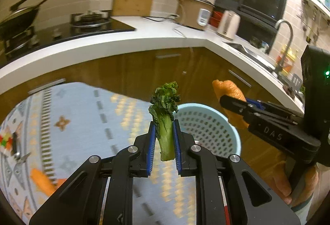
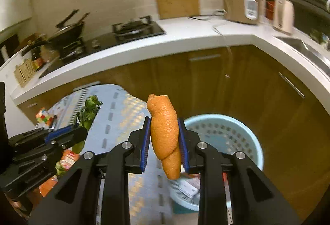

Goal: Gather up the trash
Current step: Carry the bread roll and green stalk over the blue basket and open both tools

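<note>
My left gripper (image 1: 164,130) is shut on a green leafy vegetable stalk (image 1: 166,119), which stands upright between the blue pads. My right gripper (image 2: 165,134) is shut on a piece of orange peel (image 2: 165,134), also seen from the side as the orange peel (image 1: 226,90) in the left wrist view. A light blue perforated basket (image 1: 214,121) stands on the floor just beyond both grippers; this basket (image 2: 243,132) holds some paper scraps at its bottom. In the right wrist view the left gripper (image 2: 80,132) with its vegetable stalk (image 2: 90,109) sits at the left.
A patterned blue mat (image 1: 82,113) covers the floor, with orange peel bits (image 1: 41,181) and a colourful wrapper (image 2: 44,116) lying on it. Brown cabinets (image 2: 257,84) under a white counter (image 1: 144,39) curve around behind. A hob, wok, cutting board, rice cooker and sink sit on the counter.
</note>
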A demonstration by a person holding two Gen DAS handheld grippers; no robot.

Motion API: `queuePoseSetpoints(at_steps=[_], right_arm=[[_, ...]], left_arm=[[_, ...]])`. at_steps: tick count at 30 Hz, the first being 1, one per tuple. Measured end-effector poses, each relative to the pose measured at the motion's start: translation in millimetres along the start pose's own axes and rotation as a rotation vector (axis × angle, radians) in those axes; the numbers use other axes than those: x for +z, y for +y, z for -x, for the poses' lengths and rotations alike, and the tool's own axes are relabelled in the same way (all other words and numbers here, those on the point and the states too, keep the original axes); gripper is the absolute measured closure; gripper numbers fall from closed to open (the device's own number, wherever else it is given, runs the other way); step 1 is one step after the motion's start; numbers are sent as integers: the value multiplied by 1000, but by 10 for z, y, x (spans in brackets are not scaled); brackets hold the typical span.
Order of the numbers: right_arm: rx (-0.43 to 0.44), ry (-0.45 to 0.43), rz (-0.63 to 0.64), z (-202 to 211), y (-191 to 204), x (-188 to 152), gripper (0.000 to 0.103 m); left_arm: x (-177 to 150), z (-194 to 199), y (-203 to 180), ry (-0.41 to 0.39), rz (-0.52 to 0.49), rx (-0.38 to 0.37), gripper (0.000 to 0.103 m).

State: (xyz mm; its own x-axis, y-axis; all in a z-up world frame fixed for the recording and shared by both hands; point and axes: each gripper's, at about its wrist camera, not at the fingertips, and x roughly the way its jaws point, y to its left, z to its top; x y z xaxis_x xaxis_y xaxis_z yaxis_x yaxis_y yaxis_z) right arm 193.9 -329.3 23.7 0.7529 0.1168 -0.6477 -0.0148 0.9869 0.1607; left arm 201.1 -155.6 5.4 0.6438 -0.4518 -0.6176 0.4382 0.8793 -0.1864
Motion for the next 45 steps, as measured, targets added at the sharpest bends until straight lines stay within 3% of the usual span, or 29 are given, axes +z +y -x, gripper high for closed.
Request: queuePoseSetpoints(at_steps=[8,18,19,21,35,45], right_arm=[[-76,65,-114,-126,-709,-227,80],[-95,199,-237,-492,-1184,-534,79],[-95,207,-247,-515,-1209,-553,78],[-99,220,-269,-550,-1249,-579,78],[-80,205,-276,-507,-1228,-529,76],[-26,166,-197,-345,-807,-400,76]], left_arm=[[24,-538,-498,79,-51,-71,89],[-103,-1036,-690,193,-60,-97,87],[-102,-1050,-692,195,-59,-93,85],[-109,-1070,-689,193,-60,-83,67],[-110,-918,-588,161,-54,-73,64],[-140,-585,-345,112,-9,-41,64]])
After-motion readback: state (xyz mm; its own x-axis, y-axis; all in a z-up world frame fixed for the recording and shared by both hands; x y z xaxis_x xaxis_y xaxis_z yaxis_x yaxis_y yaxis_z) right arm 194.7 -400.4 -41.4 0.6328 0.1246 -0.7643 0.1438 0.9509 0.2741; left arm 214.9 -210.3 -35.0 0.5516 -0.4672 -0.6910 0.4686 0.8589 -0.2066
